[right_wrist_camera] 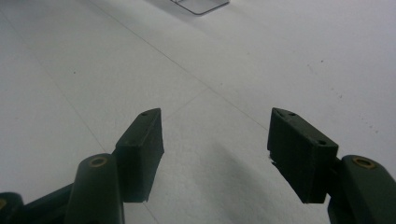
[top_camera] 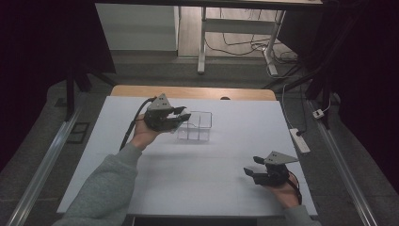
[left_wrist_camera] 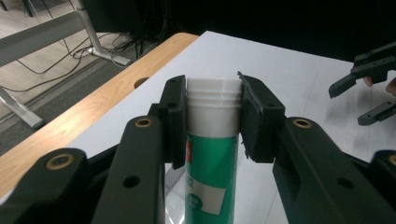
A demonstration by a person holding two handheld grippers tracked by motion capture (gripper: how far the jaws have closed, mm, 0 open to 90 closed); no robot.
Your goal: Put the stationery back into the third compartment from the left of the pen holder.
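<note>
Left gripper view: left gripper (left_wrist_camera: 214, 119) pinching glue stick (left_wrist_camera: 211, 154) at white cap, green body hanging below, above worktop (left_wrist_camera: 289, 70). Risk, as I judge: grip sits on cap alone, so body could pull loose or swing and drop. Clear plastic organizer (top_camera: 195, 125) just beside left gripper (top_camera: 181, 114); its thin divider walls could catch stick. Right gripper (top_camera: 251, 165) spread, nothing between jaws, well apart near front edge. Cables on floor beyond.

Item: green tube (left_wrist_camera: 212, 158) with a white ribbed cap (left_wrist_camera: 214, 95) (a white label patch sits low on its body). You'll find it upright, raised just beside the clear compartment organiser (top_camera: 197, 125), on its near-left side.
</note>
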